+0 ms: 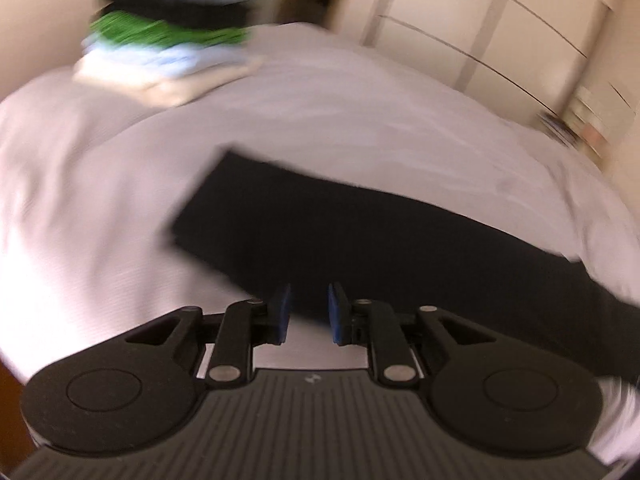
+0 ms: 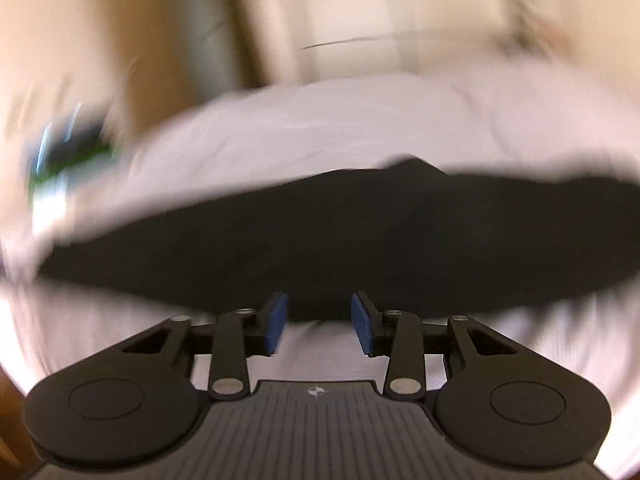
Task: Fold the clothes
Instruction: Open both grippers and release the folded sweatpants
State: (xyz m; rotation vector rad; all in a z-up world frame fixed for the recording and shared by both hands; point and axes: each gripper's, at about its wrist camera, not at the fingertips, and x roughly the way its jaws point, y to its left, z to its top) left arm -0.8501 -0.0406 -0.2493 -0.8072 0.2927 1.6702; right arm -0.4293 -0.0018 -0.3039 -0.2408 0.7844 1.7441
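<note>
A black garment [image 1: 360, 232] lies folded into a long strip on a bed with a pale sheet [image 1: 100, 208]. It also shows in the right wrist view [image 2: 340, 240], stretching across the frame. My left gripper [image 1: 309, 312] is open and empty, just at the garment's near edge. My right gripper [image 2: 319, 320] is open and empty, also at the near edge of the garment. Both views are blurred by motion.
A stack of folded clothes [image 1: 168, 36], blue, black, green and cream, sits at the bed's far left; it shows as a blur in the right wrist view [image 2: 60, 160]. Cream wardrobe doors [image 1: 500, 20] stand behind the bed.
</note>
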